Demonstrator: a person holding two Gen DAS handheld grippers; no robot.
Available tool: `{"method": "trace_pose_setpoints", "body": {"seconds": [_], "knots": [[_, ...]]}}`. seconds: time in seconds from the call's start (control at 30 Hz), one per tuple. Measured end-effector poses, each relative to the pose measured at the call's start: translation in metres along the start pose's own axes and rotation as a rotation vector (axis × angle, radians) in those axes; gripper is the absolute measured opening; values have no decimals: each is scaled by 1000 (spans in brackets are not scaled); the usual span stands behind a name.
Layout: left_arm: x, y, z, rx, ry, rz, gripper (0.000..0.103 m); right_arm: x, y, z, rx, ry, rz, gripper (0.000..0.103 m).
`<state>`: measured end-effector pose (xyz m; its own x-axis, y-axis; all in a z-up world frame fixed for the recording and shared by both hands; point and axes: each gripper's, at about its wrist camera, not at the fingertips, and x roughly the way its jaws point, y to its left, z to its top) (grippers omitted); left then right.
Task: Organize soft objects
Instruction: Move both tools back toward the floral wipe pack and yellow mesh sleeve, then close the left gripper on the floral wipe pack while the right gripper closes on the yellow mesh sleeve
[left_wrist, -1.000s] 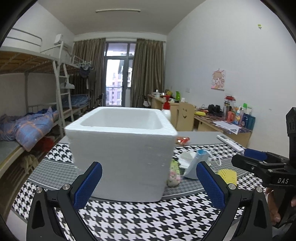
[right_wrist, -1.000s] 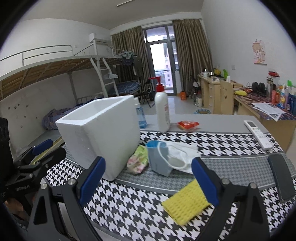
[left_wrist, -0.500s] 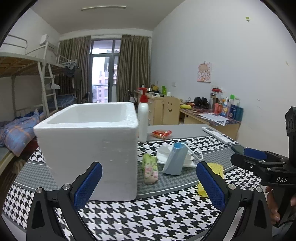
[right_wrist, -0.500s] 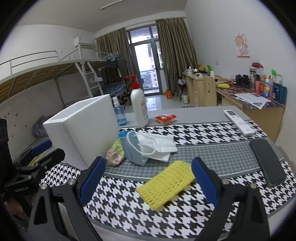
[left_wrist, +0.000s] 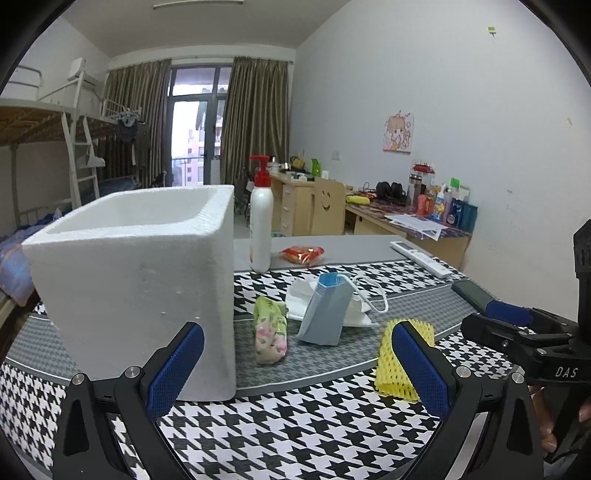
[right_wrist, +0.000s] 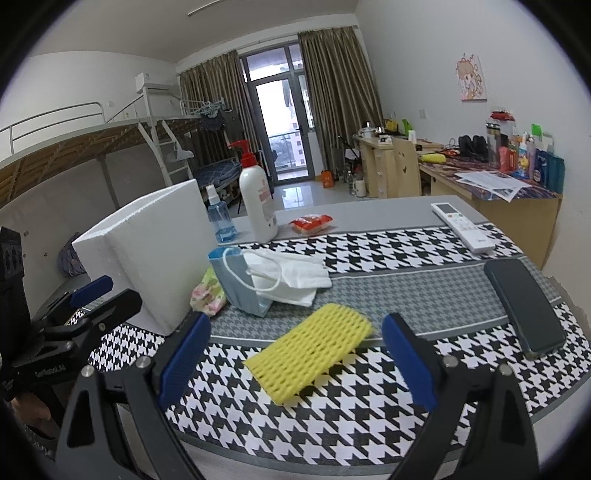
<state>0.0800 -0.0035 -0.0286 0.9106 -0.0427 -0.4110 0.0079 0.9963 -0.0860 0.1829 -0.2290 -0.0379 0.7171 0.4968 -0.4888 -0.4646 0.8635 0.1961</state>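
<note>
A white foam box (left_wrist: 140, 273) (right_wrist: 147, 254) stands on the left of the houndstooth table. Beside it lie a floral tissue pack (left_wrist: 270, 331) (right_wrist: 208, 293), a blue face mask (left_wrist: 327, 312) (right_wrist: 236, 284) leaning on white masks (left_wrist: 301, 295) (right_wrist: 291, 275), and a yellow foam net (left_wrist: 393, 365) (right_wrist: 310, 349). My left gripper (left_wrist: 295, 365) is open, low over the near table edge, facing the tissue pack. My right gripper (right_wrist: 295, 356) is open, with the yellow net between and just beyond its fingertips. Neither holds anything.
At the back stand a lotion pump bottle (right_wrist: 258, 195), a blue spray bottle (right_wrist: 218, 218) and a red snack packet (right_wrist: 312, 223). A remote (right_wrist: 461, 225) and a dark phone (right_wrist: 524, 306) lie at the right. A cluttered desk lines the right wall.
Both views have swung right: the foam box has slid left in each. The yellow net now sits centred between the right fingers, and the soft items show fully ahead of the left gripper.
</note>
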Motion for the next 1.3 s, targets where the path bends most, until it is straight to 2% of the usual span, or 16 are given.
{"method": "trace_pose_setpoints", "body": {"seconds": [0.37, 0.8, 1.0, 1.3], "knots": [[21, -10, -1, 1, 22, 18, 102, 13, -15, -7, 17, 45, -3, 96], [42, -21, 0, 15, 62, -1, 102, 18, -31, -9, 41, 61, 0, 96], [58, -24, 0, 6, 89, 28, 101, 20, -37, -9, 52, 67, 3, 96], [75, -27, 0, 2, 119, 97, 93, 25, -43, -9, 57, 83, 17, 96]]}}
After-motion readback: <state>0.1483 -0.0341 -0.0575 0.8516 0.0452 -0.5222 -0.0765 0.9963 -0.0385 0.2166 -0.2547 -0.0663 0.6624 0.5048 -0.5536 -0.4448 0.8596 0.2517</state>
